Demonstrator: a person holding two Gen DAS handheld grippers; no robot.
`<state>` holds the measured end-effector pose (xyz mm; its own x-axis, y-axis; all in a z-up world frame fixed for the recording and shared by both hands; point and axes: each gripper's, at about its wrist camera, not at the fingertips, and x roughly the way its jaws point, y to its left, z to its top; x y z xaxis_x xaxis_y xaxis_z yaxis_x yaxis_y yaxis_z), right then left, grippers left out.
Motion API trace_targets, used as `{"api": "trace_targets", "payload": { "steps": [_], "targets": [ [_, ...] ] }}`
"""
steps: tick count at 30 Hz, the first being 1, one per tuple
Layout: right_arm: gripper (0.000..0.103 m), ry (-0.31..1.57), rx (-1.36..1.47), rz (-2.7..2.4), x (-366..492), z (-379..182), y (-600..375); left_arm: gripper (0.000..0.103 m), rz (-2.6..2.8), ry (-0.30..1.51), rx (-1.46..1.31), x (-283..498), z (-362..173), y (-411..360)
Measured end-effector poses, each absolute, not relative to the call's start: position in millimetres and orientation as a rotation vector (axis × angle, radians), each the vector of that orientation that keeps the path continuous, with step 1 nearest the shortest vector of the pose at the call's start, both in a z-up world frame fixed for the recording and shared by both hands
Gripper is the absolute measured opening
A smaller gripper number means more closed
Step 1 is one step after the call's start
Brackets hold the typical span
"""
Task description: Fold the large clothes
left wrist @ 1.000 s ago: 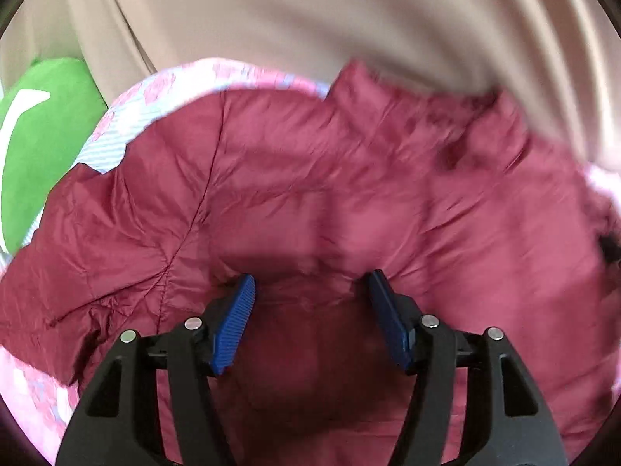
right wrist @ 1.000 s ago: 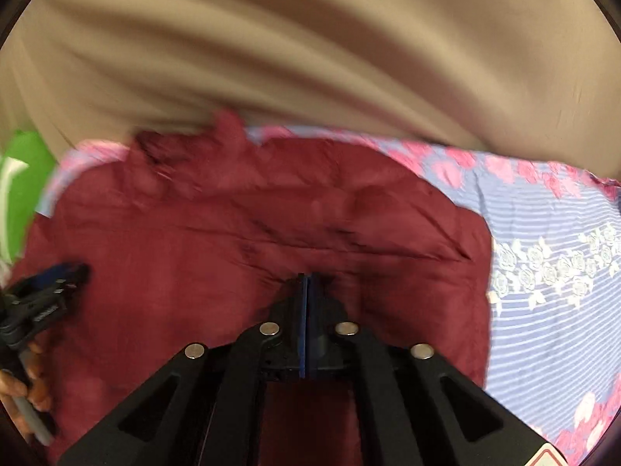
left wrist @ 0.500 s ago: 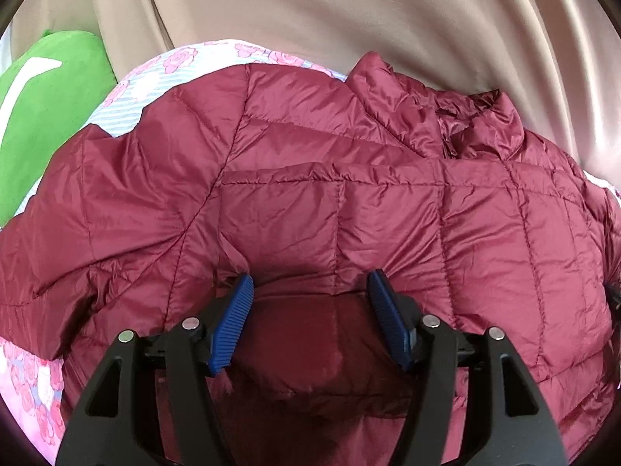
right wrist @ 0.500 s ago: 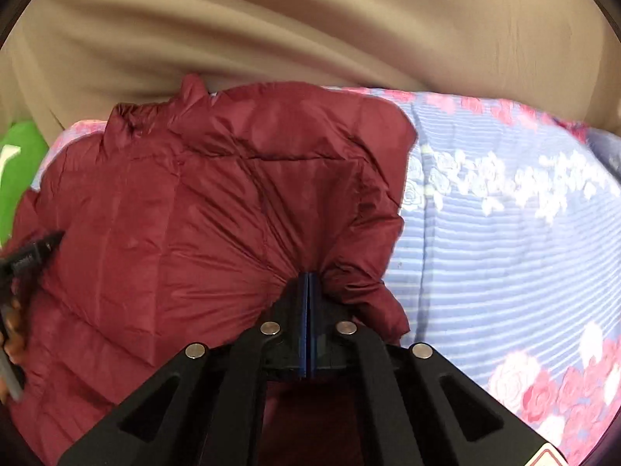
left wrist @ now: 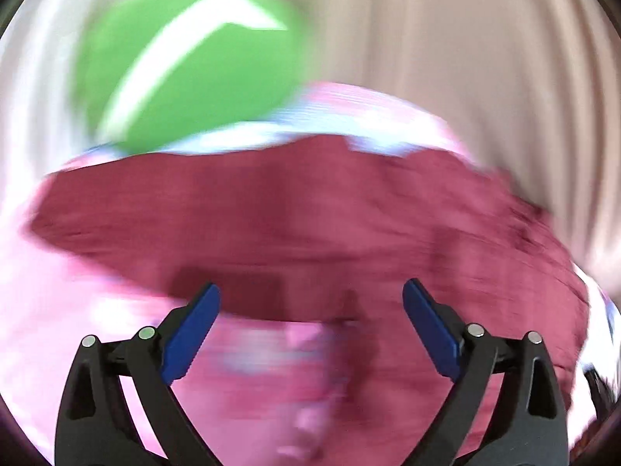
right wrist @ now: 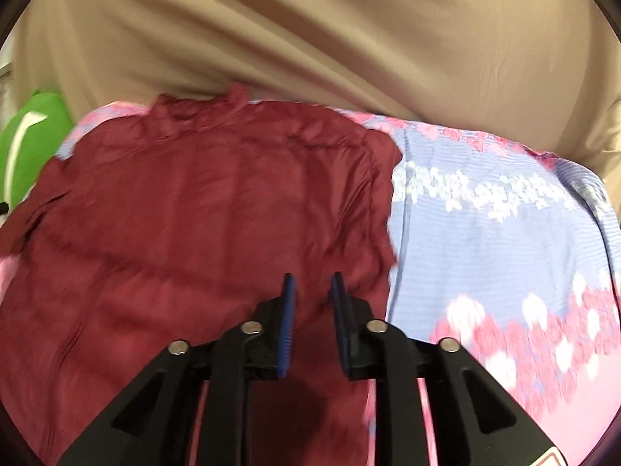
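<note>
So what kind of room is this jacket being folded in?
Probably a bedroom: the maroon puffer jacket lies on a floral bedsheet, with a green pillow and beige curtain behind.

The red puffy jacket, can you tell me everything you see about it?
The dark red quilted puffer jacket looks soft and slightly shiny, stitched in padded panels. It lies spread fairly flat on the floral pink-and-blue bedsheet, its crumpled collar towards the beige curtain. Neither the right gripper nor the left gripper grips it.

Left view heavy motion blur, right mild; bright, fisheye-warped edges w/ vignette.
</note>
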<state>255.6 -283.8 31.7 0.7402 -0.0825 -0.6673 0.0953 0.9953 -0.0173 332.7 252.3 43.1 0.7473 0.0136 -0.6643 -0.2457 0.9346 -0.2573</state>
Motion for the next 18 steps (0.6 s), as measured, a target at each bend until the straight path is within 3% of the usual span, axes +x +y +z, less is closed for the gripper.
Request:
{"api": "trace_targets", "payload": {
  "steps": [6, 10, 12, 14, 16, 17, 18],
  "targets": [
    [0.028, 0.79, 0.067, 0.006, 198.5, 10.1, -257.4, 0.092, 0.495, 0.73, -0.66, 290.0, 0.3, 434.9],
    [0.029, 0.823, 0.106, 0.03, 188.8, -2.9, -242.4, 0.088, 0.496, 0.73, -0.781, 285.5, -18.8, 475.2],
    [0.035, 0.825, 0.114, 0.023, 184.3, -6.5, -241.1, 0.086, 0.474, 0.734, -0.789, 294.5, -22.2, 476.7],
    [0.037, 0.834, 0.15, 0.019, 181.8, -11.4, -244.3, 0.072, 0.433, 0.725, -0.781, 306.8, -21.5, 475.1],
    [0.037, 0.844, 0.209, 0.019, 179.4, -17.1, -251.8, 0.012, 0.383, 0.754, -0.773, 325.4, -18.7, 467.5],
    [0.037, 0.843, 0.228, 0.021, 178.2, -18.5, -254.7, 0.0, 0.364, 0.762, -0.753, 333.5, -12.3, 458.5],
    [0.037, 0.842, 0.236, 0.021, 177.9, -18.7, -255.9, 0.0, 0.361, 0.76, -0.711, 340.8, -2.5, 445.2]
  ]
}}
